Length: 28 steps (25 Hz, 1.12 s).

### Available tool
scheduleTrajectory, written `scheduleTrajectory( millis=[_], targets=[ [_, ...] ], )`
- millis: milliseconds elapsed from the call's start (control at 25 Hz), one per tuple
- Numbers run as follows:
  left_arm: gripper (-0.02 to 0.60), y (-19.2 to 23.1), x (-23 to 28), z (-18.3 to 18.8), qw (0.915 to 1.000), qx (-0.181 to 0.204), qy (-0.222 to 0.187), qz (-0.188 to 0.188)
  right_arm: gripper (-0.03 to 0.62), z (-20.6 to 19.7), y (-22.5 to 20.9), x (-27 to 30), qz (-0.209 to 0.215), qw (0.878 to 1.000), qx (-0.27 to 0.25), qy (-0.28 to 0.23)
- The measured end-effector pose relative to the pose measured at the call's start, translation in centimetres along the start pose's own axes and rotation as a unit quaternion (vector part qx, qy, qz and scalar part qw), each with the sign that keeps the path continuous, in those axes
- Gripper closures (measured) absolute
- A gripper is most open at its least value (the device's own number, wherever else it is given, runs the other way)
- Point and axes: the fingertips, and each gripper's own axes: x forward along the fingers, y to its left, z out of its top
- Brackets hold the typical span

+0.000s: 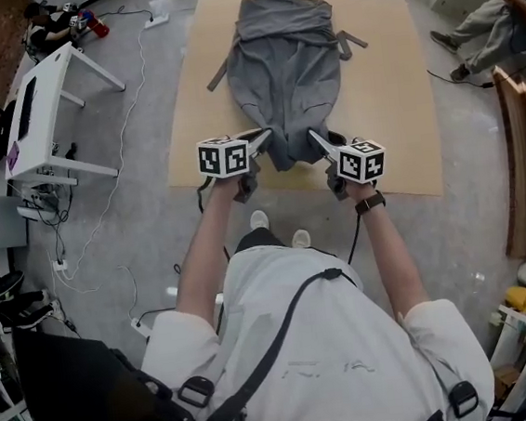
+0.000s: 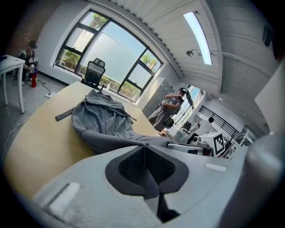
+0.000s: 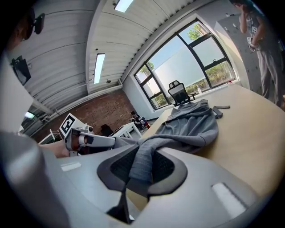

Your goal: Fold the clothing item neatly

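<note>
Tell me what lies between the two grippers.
The near edge of the garment, pinched by the left gripper and the right gripper and hanging between them; the head view shows it.

Bright daylight from the windows — fisheye bend, dark corners

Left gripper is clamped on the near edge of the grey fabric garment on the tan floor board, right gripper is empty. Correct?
Not quite. The right gripper is not empty: the right gripper view shows a fold of the grey fabric garment pinched in its jaws. The left gripper is clamped on the near edge, as stated.
</note>
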Motion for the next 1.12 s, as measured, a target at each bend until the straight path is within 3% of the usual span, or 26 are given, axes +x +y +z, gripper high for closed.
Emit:
scheduleTrajectory(
  millis=[120,320,640,840,1120],
  targets=[
    [0.575,0.5,-0.2,3.0,0.9997,-0.014,-0.021,0.001,0.53,2.5,0.1,0.6,-0.001,1.0,0.004,-0.015],
    [0.575,1.7,0.9,9.3,0.9954,-0.056,-0.067,-0.039,0.53,7.3,-1.1,2.5,-0.018,0.999,0.015,-0.049],
    [0.575,6.0,3.3,19.8,0.9915,-0.057,-0.099,-0.062,0.53,15.8,-3.8,7.3,-0.054,0.995,0.009,-0.083],
    [0.575,8.4,5.6,25.2,0.9906,-0.06,-0.108,-0.06,0.53,20.6,-7.1,9.4,-0.073,0.993,0.01,-0.097],
    [0.574,14.2,8.8,31.0,0.9836,-0.116,-0.132,-0.04,0.53,25.7,-13.1,13.2,-0.079,0.993,0.036,-0.083]
  ],
)
